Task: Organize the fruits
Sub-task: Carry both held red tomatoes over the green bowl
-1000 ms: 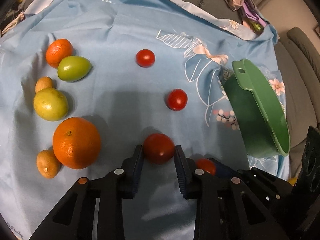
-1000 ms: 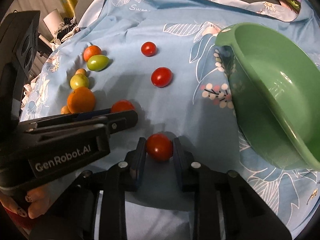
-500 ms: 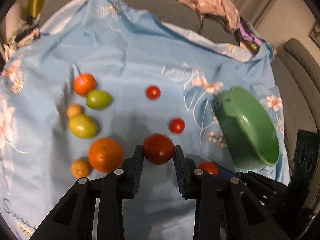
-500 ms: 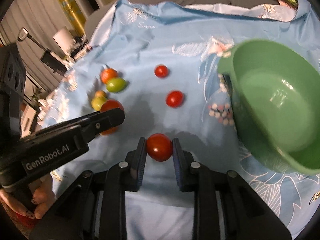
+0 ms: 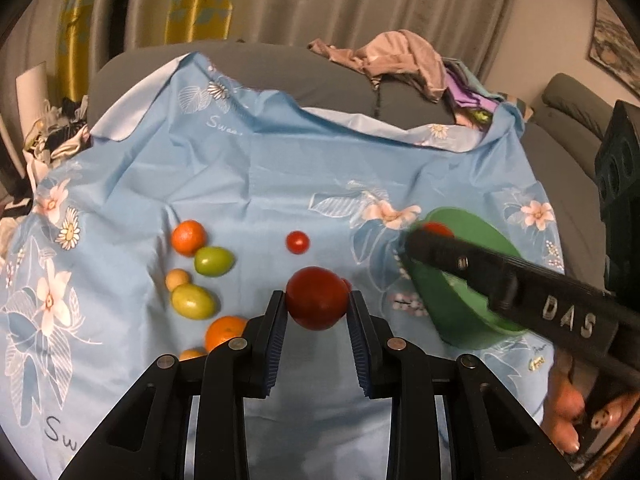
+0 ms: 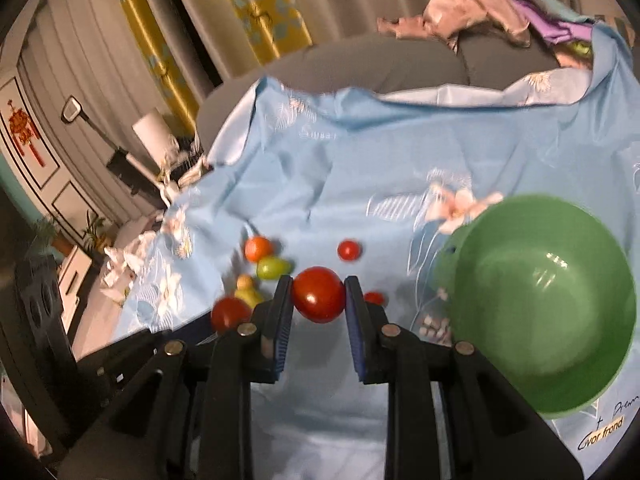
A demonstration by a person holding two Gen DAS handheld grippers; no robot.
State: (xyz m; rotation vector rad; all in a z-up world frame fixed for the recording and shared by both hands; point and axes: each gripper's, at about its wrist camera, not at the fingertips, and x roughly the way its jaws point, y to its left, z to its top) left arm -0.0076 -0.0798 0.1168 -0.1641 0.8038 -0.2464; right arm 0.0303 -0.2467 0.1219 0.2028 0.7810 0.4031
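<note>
Above cloth (image 5: 248,184) | both hand-held grippers clamp tomatoes; left (image 5: 316,298); right (image 6: 319,295)

The left wrist camera sits just behind the left gripper (image 5: 317,312), looking forward and down from well above the blue floral cloth (image 5: 248,184), curtains across twelve o'clock and the right gripper (image 5: 404,240) cutting in from four o'clock. The right wrist camera rides behind that right gripper (image 6: 318,300), also high but tilted, horizon rolled, with the green bowl (image 6: 536,396) close at three o'clock and the left gripper (image 6: 224,322) poking in at eight. Both views share the cloth, the bowl (image 5: 448,320), the loose fruit cluster (image 5: 200,272) around nine to ten o'clock, and the grey sofa back (image 5: 280,64) beyond.
</note>
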